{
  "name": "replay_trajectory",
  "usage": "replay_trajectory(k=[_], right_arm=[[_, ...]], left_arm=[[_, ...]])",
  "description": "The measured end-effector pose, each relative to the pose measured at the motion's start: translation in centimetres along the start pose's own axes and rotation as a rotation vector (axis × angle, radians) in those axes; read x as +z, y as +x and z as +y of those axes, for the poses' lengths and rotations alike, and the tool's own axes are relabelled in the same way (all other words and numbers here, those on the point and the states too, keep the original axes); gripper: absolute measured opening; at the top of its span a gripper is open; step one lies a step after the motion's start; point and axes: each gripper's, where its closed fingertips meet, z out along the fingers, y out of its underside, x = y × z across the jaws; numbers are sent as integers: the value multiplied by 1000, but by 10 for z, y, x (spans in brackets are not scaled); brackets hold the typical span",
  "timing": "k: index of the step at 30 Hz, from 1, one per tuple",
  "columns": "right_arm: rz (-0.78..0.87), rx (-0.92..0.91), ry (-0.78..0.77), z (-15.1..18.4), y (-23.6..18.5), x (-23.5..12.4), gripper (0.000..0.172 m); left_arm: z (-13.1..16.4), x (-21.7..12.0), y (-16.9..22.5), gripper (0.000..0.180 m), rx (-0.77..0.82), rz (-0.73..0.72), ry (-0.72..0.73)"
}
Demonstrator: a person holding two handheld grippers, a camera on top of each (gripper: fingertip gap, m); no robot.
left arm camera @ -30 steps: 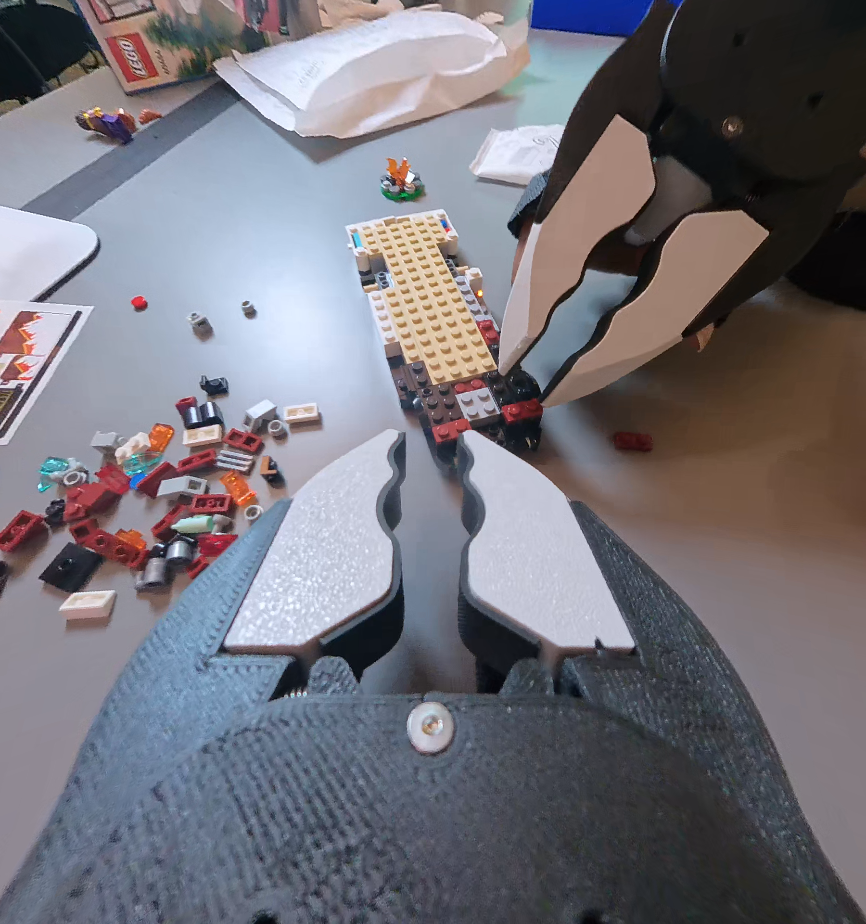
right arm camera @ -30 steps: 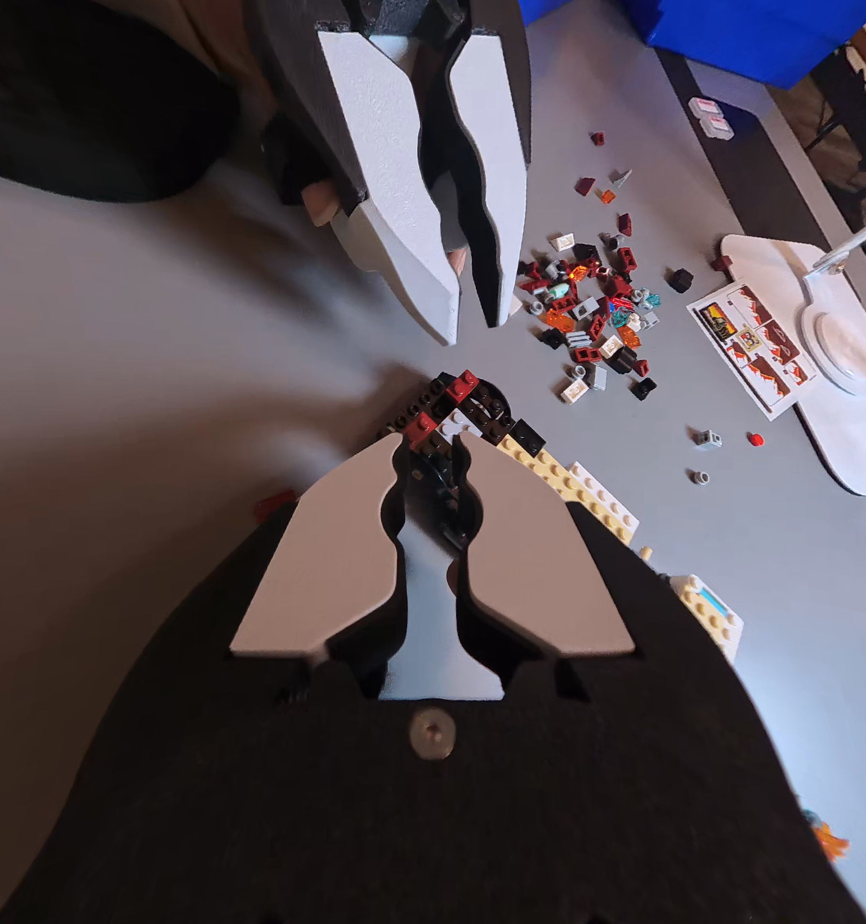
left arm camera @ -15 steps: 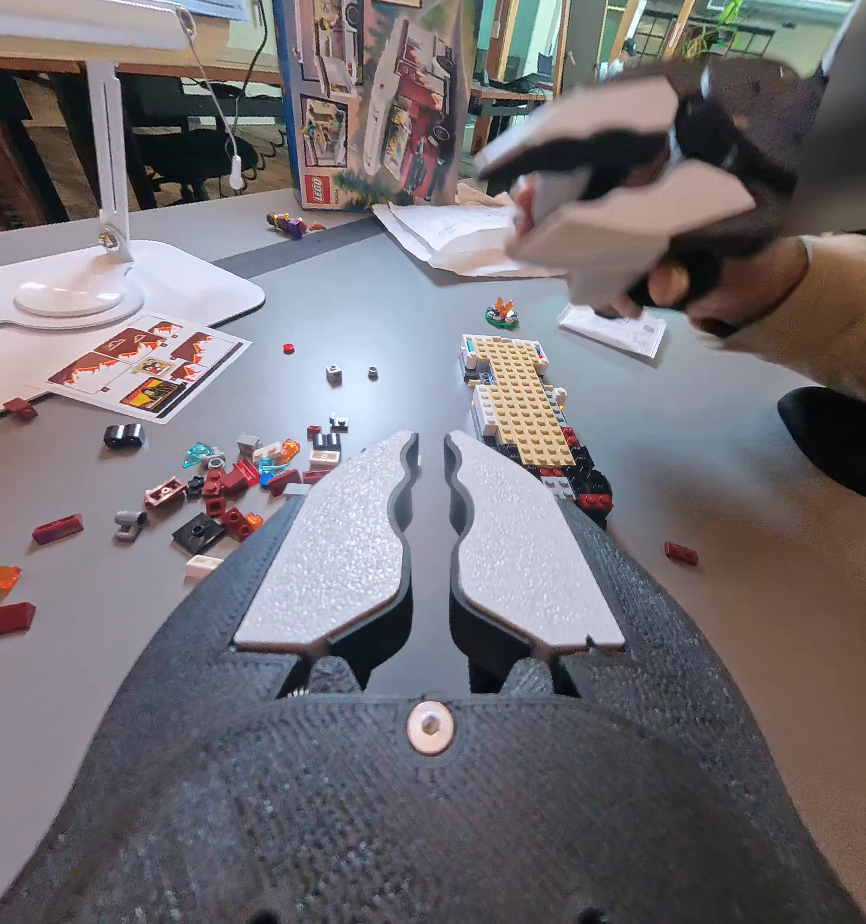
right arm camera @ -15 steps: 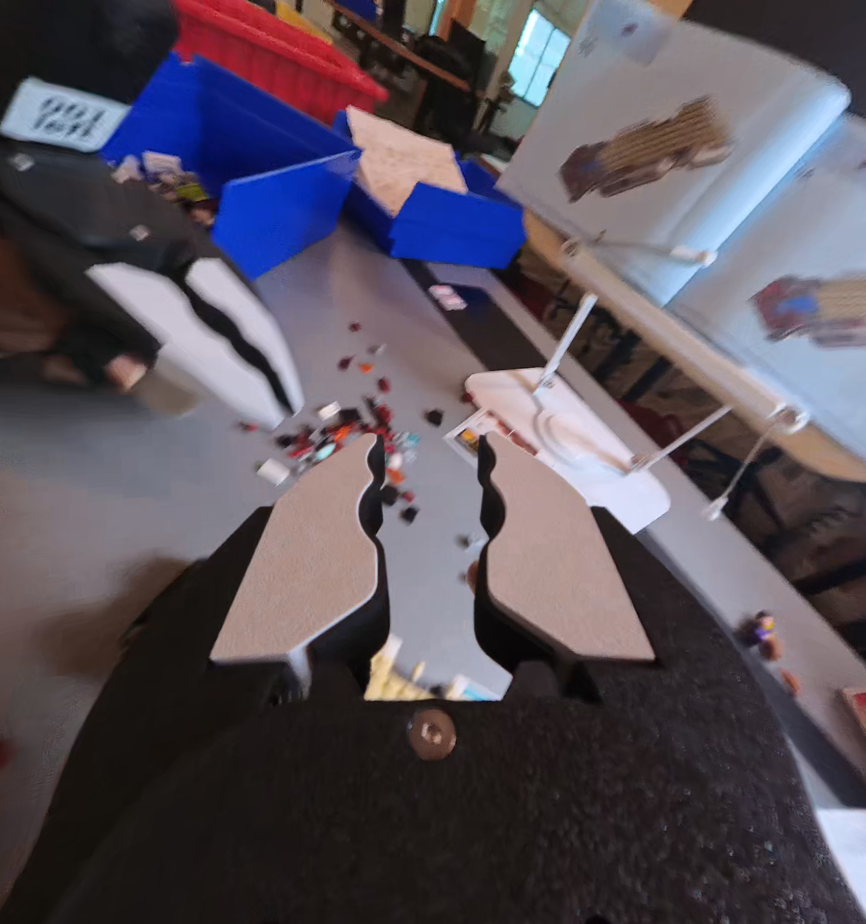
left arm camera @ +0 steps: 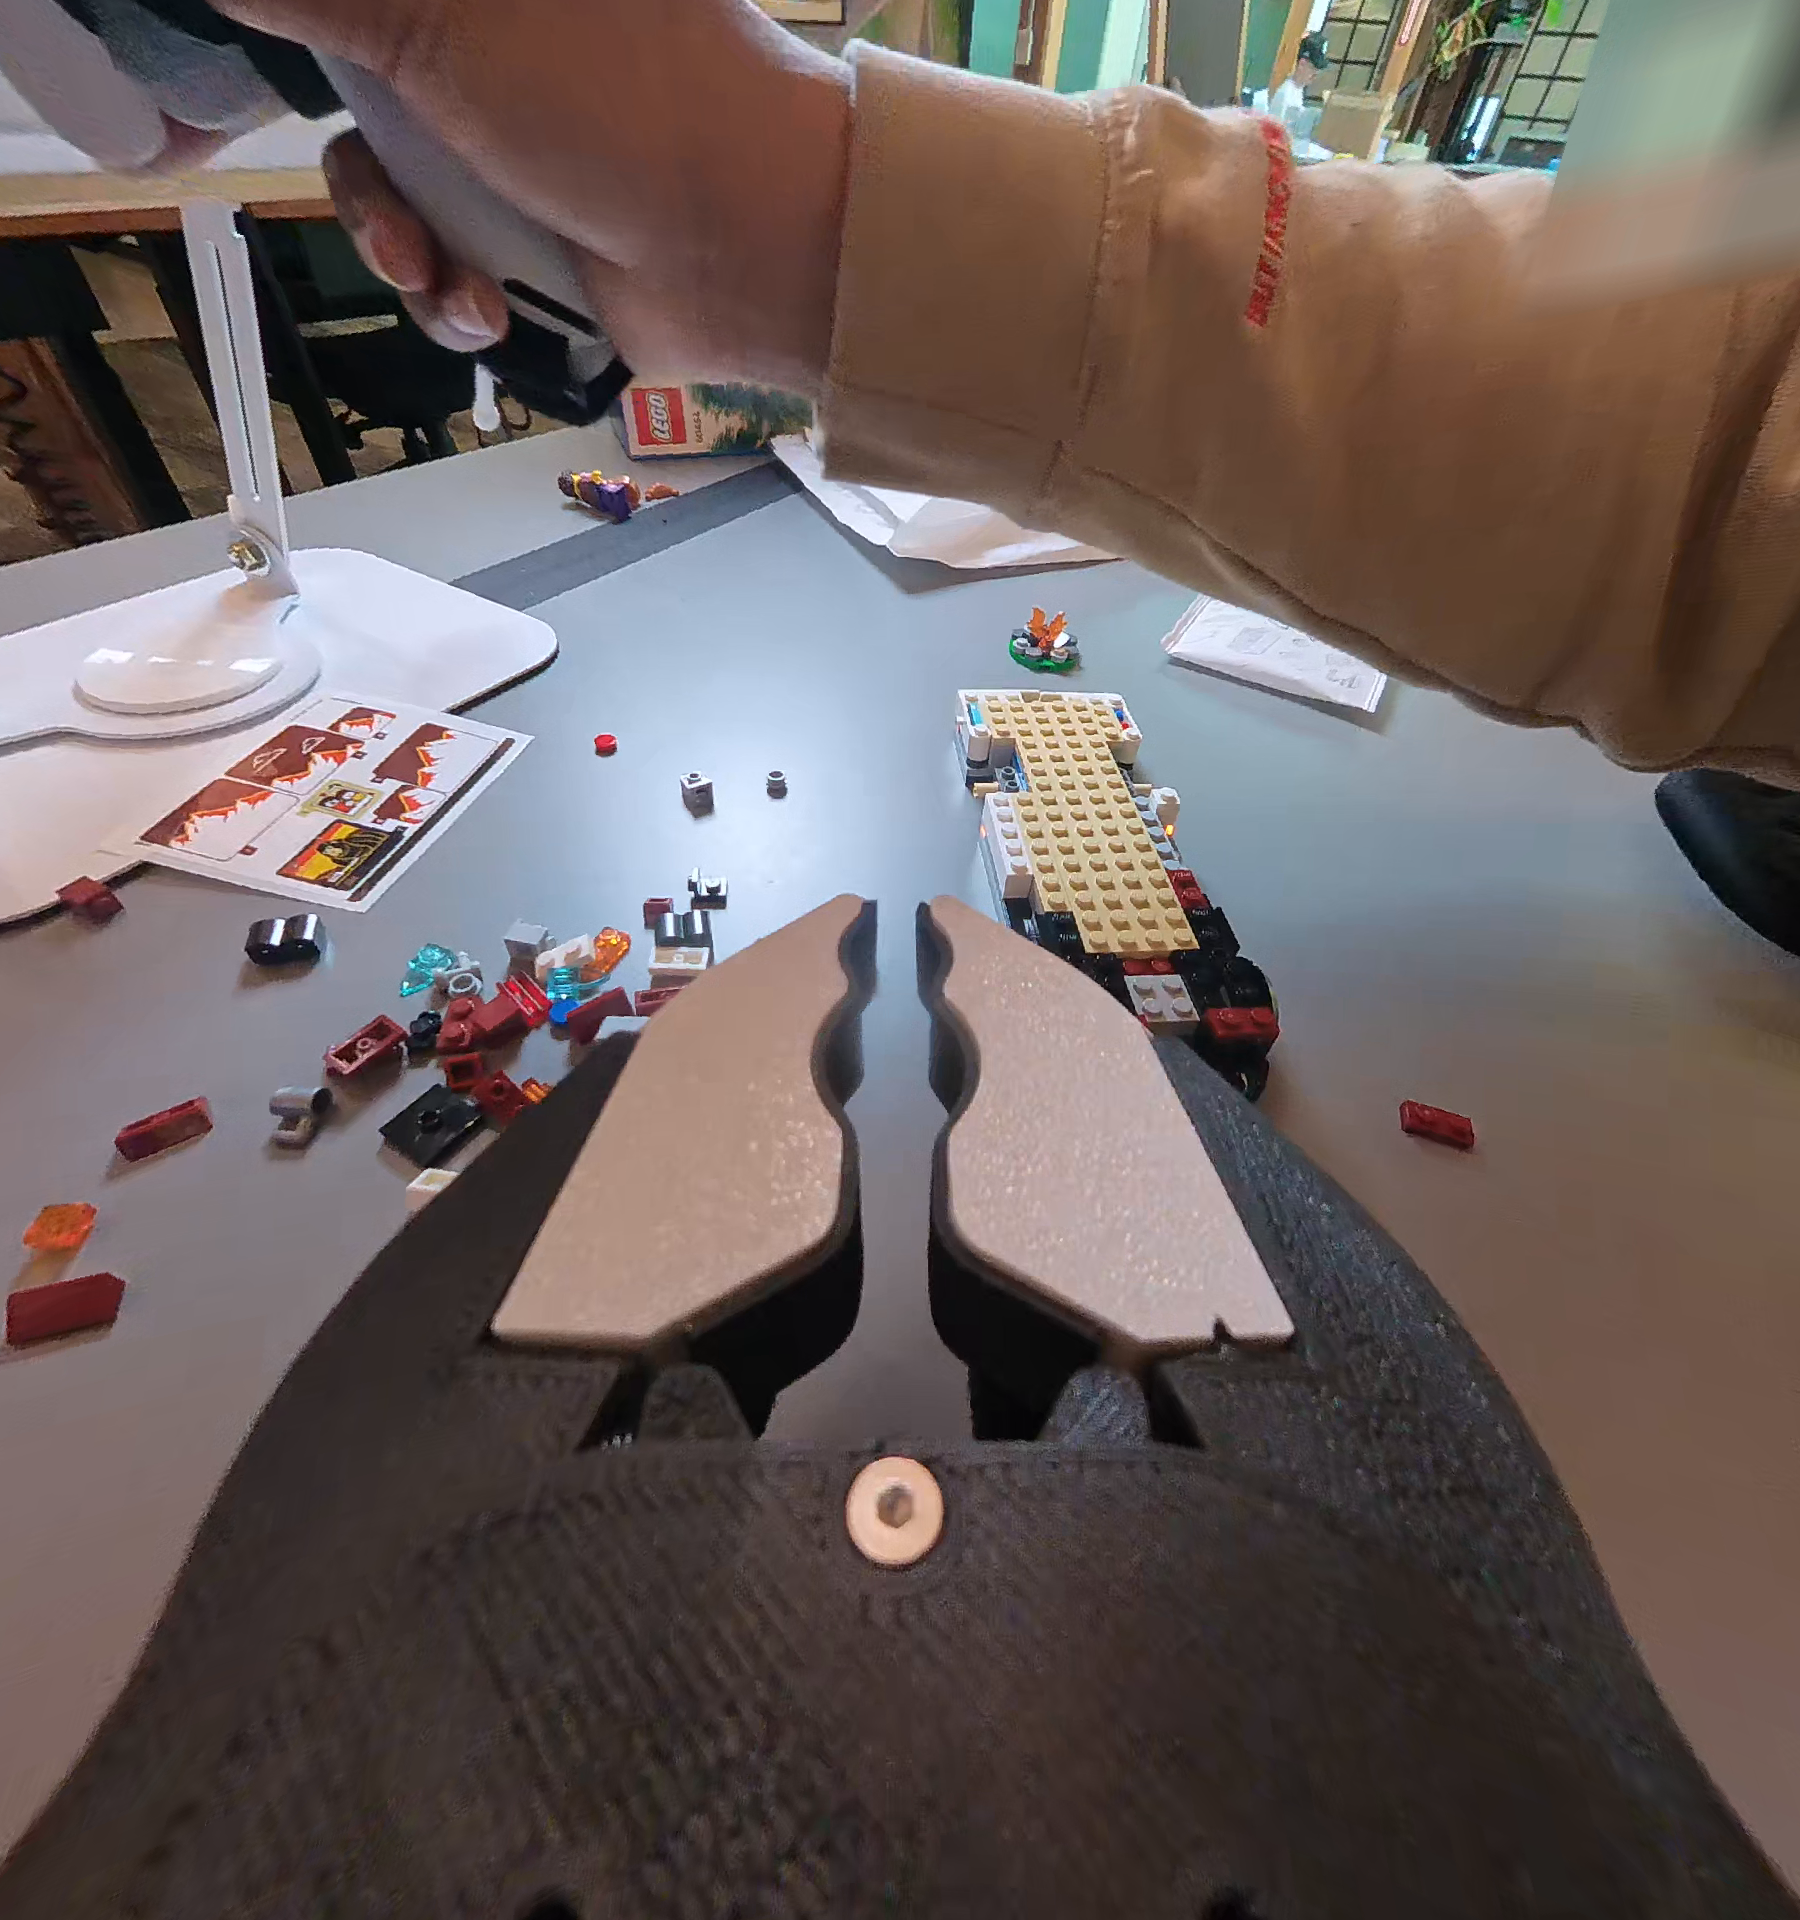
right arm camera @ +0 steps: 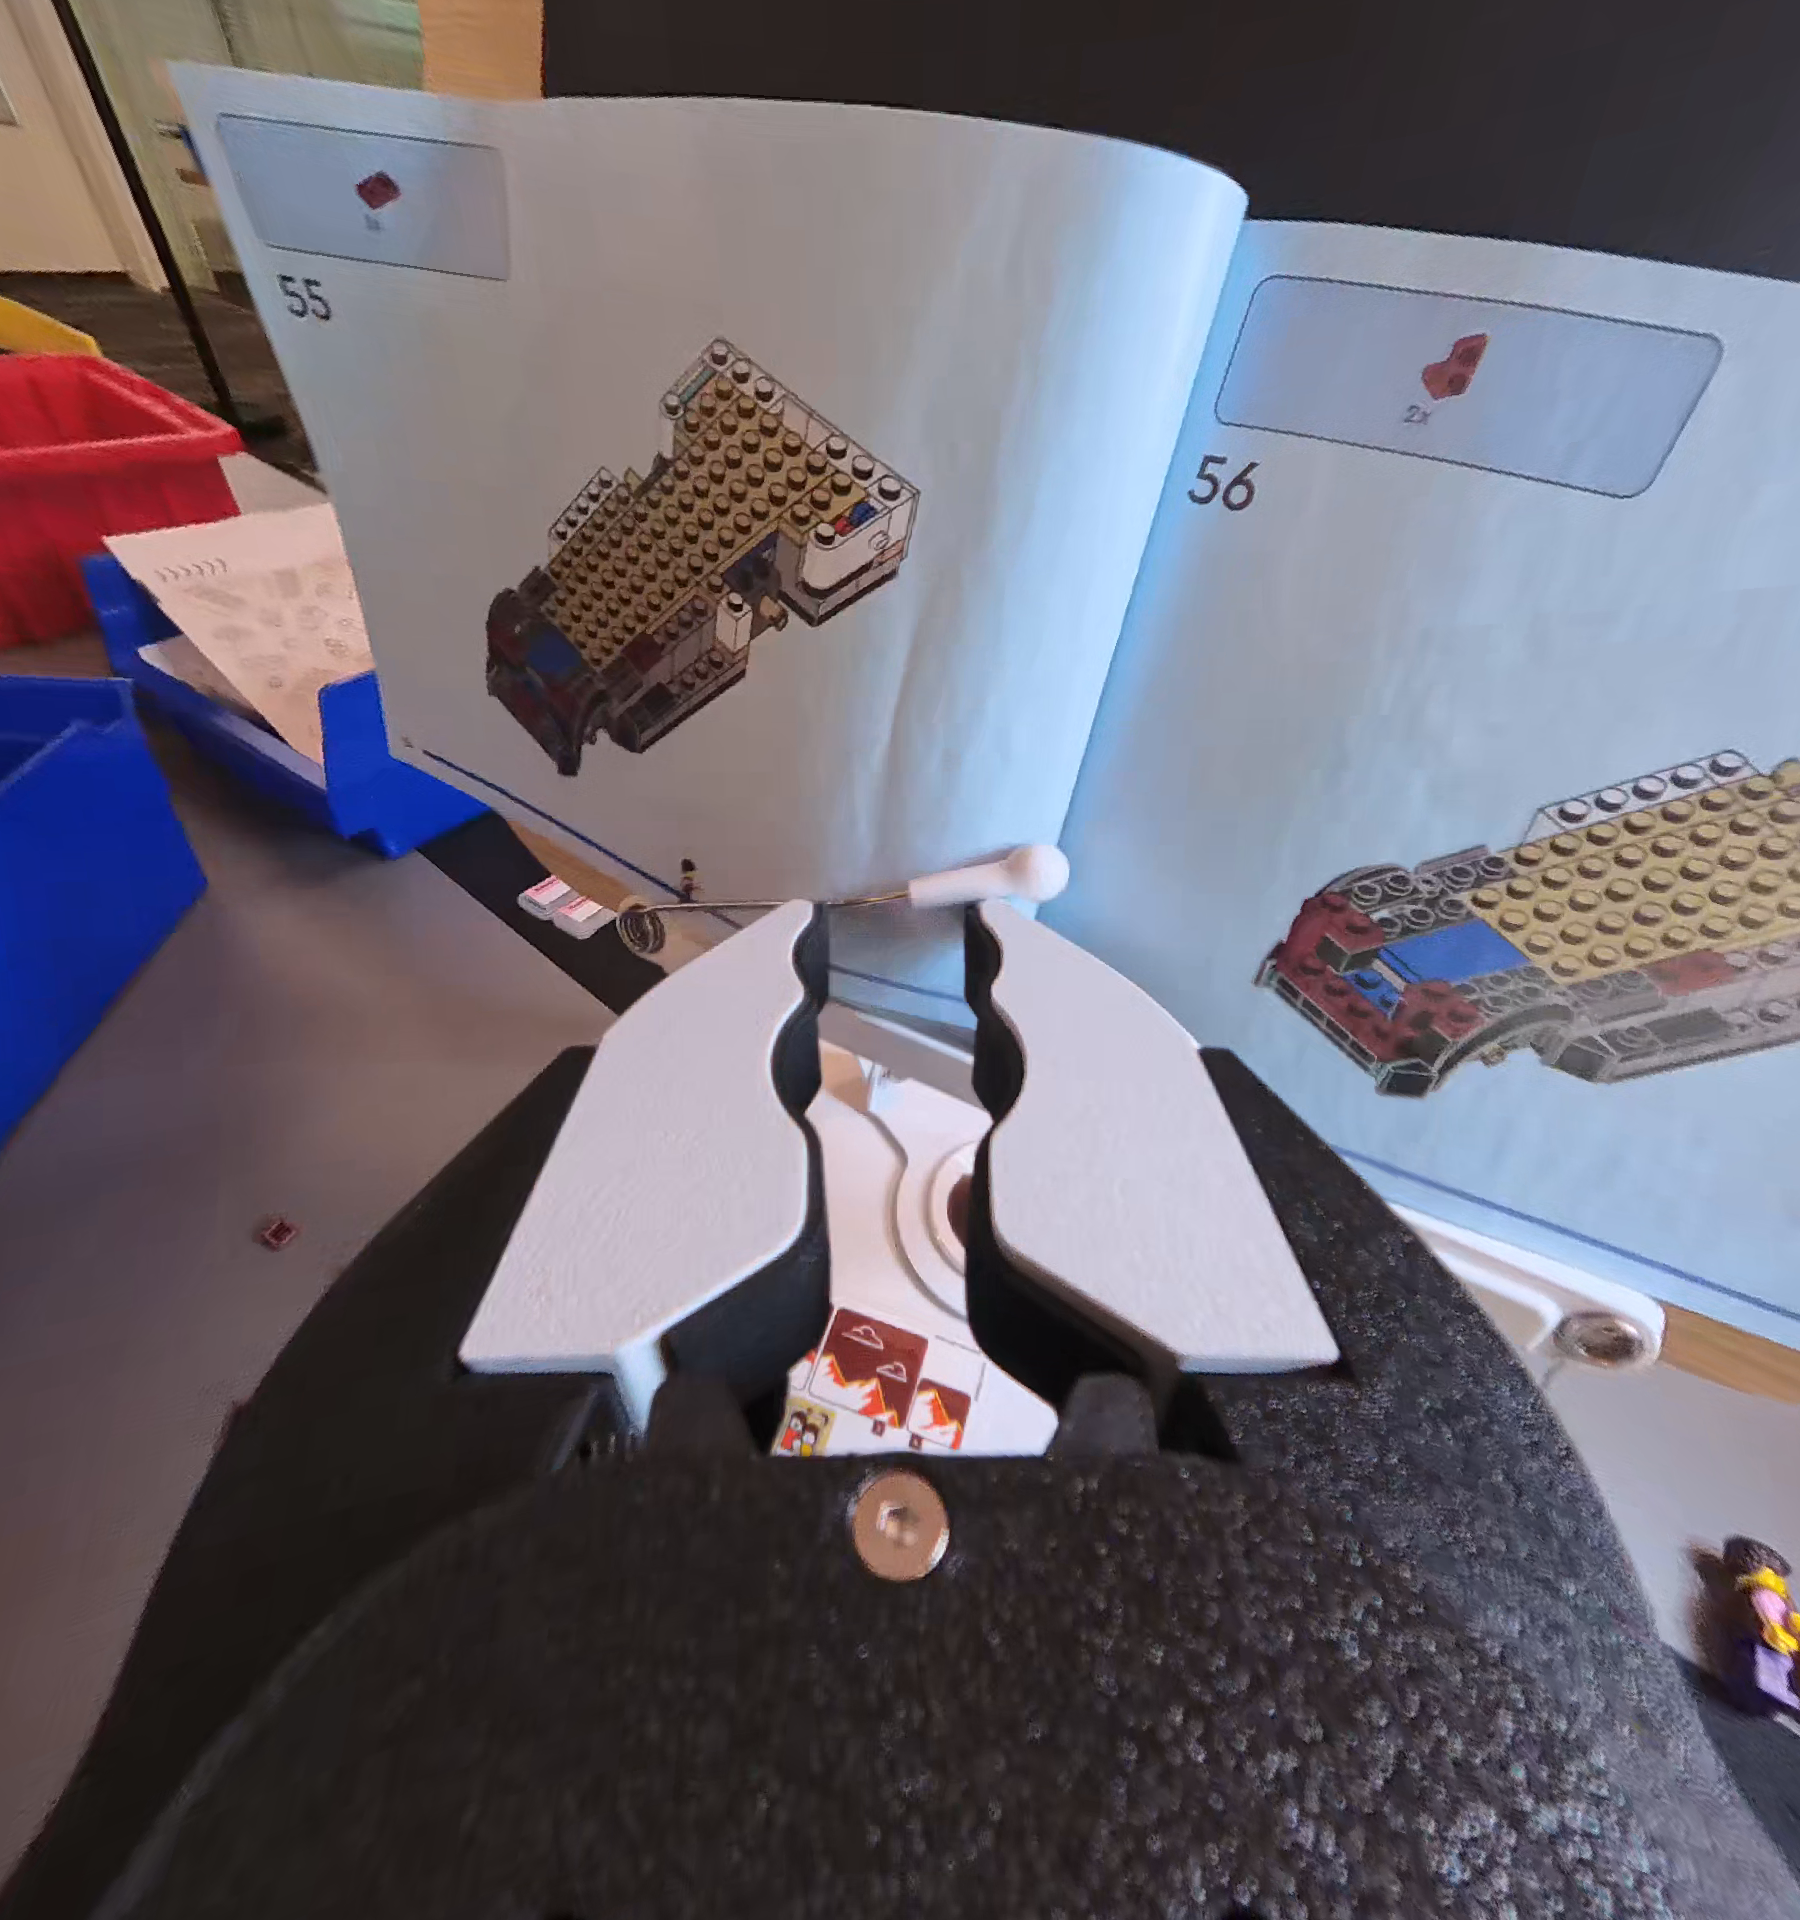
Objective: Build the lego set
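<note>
My left gripper [left arm camera: 896,909] hovers low over the grey table [left arm camera: 1498,1299], its jaws a narrow slit apart with nothing between them. A tan-topped brick model [left arm camera: 1083,831] lies just ahead to the right, and a heap of loose small bricks [left arm camera: 501,1023] lies to the left. A person's hand and beige sleeve [left arm camera: 1135,312] cross above, holding the other gripper's handle. My right gripper [right arm camera: 894,914] is open and empty, raised in front of an open instruction booklet [right arm camera: 771,416] on a white stand [right arm camera: 875,1174]. A wire page holder with a white tip [right arm camera: 989,878] sits just beyond its fingertips.
A sticker sheet [left arm camera: 324,795] and the white stand base [left arm camera: 252,644] lie left. A single dark red brick [left arm camera: 1436,1124] lies right of the model. Blue bins [right arm camera: 44,883] and a red bin [right arm camera: 65,468] stand left of the booklet. A minifigure [right arm camera: 1758,1631] lies at the right. Across from one pair of fingers to the other is roughly 25 centimetres.
My right gripper left the model's dark end, rose and swung over to face the booklet, jaws wider than before. My left gripper drew back from the model and its jaws narrowed on nothing.
</note>
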Motion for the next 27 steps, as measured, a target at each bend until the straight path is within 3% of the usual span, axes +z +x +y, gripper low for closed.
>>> replay_trajectory(k=[3,10,12,16,21,24,27], right_arm=[[-27,-65,40,-12,-15,6,11],[35,-298,44,-24,-41,30,7],[85,-360,47,-23,-41,30,8],[30,-356,76,-20,-40,20,17],[148,-325,122,-27,22,-11,22],[256,-351,20,-16,68,-12,55],[325,-447,-4,-9,85,-13,61]], left_arm=[[-1,0,0,6,10,-3,2],[0,0,-1,6,17,-11,-1],[-7,-3,-13,6,31,-61,27],[-30,-13,-46,17,-30,-141,97],[-50,-24,-73,17,-72,-196,157],[-52,-21,-78,17,-55,-219,153],[-62,-14,-82,17,-10,-243,148]])
